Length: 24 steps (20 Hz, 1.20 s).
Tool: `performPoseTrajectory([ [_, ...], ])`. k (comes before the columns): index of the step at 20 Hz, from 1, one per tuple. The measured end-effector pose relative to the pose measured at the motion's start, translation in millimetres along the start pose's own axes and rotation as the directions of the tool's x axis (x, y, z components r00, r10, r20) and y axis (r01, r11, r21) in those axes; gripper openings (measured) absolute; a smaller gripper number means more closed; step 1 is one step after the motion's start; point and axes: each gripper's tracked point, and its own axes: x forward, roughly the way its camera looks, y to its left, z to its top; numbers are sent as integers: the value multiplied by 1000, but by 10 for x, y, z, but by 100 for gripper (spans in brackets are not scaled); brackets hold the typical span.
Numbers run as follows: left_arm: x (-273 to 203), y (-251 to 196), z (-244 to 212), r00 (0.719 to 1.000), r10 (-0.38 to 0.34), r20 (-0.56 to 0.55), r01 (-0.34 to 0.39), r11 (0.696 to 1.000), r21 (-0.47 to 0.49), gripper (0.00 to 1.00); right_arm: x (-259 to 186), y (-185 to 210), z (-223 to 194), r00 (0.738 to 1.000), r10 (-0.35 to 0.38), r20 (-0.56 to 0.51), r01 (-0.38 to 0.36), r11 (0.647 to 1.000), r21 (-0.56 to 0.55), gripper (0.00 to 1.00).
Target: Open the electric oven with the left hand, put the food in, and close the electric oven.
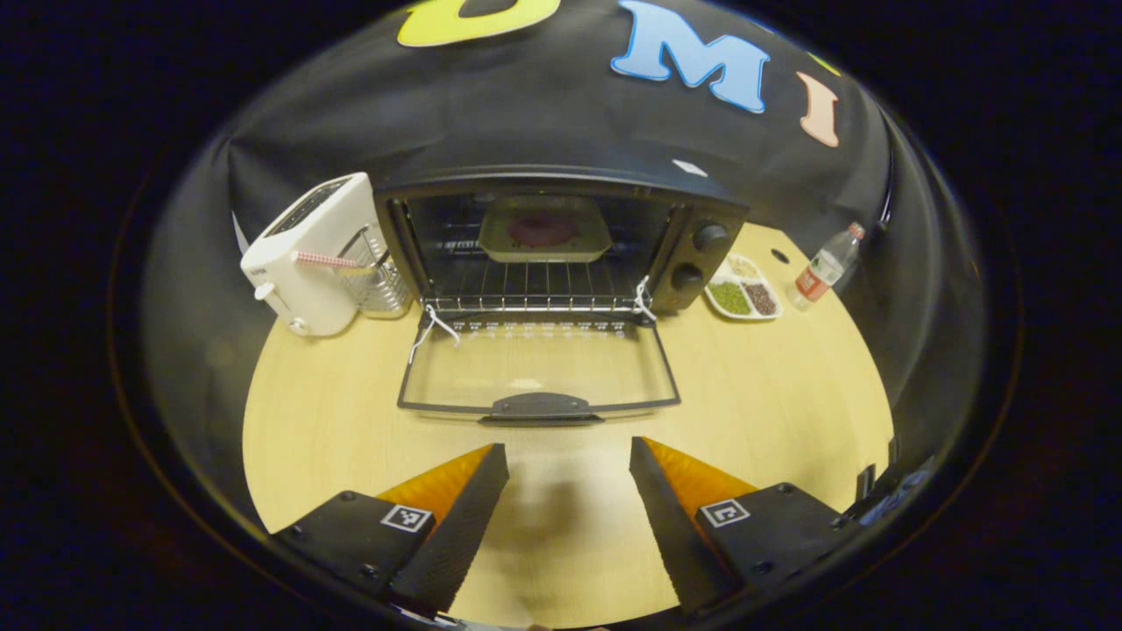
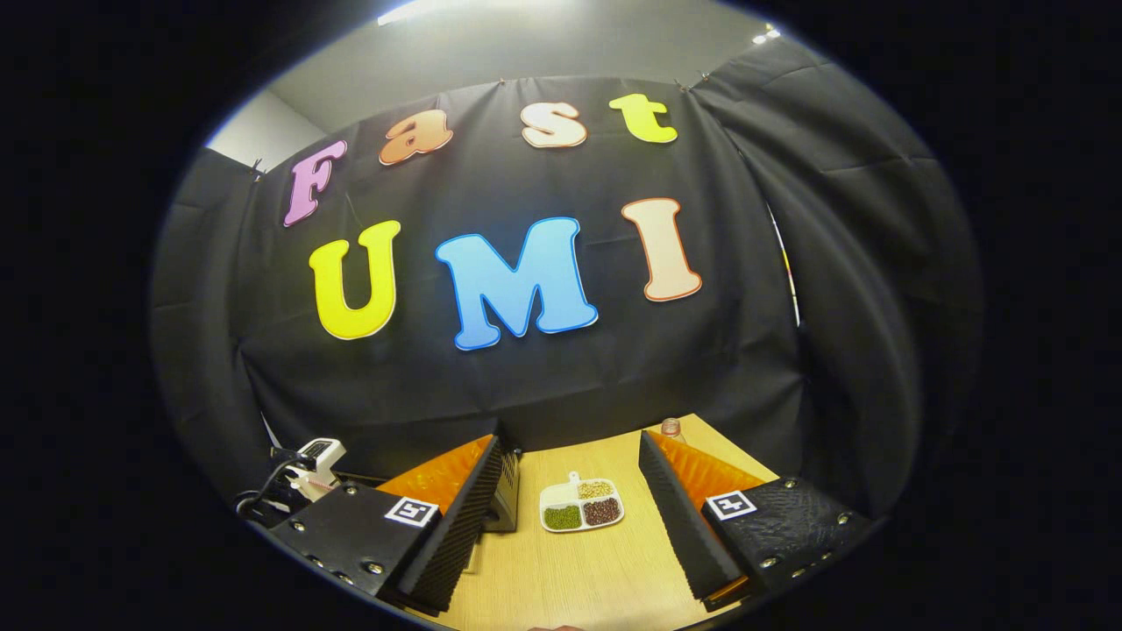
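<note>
While the oven (image 1: 561,254) gapes with its door (image 1: 539,364) flat and food (image 1: 543,230) inside, the left gripper (image 1: 568,491) hangs wide, empty. Aimed higher, the right gripper (image 2: 578,491), also spread and empty, frames a sectioned dish (image 2: 582,506).

Pale wood desk (image 1: 771,394) carries: black electric oven (image 1: 701,254) at back centre, glass door (image 1: 539,364) lowered flat onto desktop; white toaster (image 1: 307,254) just beside oven; divided snack dish (image 1: 743,289) and plastic bottle (image 1: 824,267) on opposite side.
</note>
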Motion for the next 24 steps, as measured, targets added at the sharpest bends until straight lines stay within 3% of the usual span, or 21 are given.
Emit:
performPoseTrajectory([
  [2, 140, 43, -80, 999, 11, -48, -11, 1000, 4, 92, 11, -6, -12, 1000, -5, -4, 5, 1000, 4, 95],
  [4, 281, 77, -133, 996, 13, -85, -12, 1000, 8, 99, 35, -27, -61, 1000, -13, -15, 14, 1000, 10, 95],
  [7, 488, 121, -195, 990, 12, -143, -11, 1000, 8, 95, 65, -75, -106, 999, -29, -26, 30, 999, 13, 95],
  [10, 684, 177, -245, 982, 15, -189, -16, 1000, 0, 99, 75, -138, -132, 998, -44, -34, 45, 999, 9, 95],
  [11, 739, 170, -258, 979, 4, -204, -7, 1000, -12, 95, 87, -133, -132, 998, -42, -37, 43, 999, 14, 95],
  [19, 1027, 226, -249, 965, 17, -260, -11, 1000, 24, 92, 94, -93, -105, 999, -29, -29, 29, 999, 24, 96],
  [24, 1000, 222, -238, 963, 5, -269, -1, 1000, 16, 99, 127, -37, -95, 999, -27, -26, 28, 999, 36, 96],
])
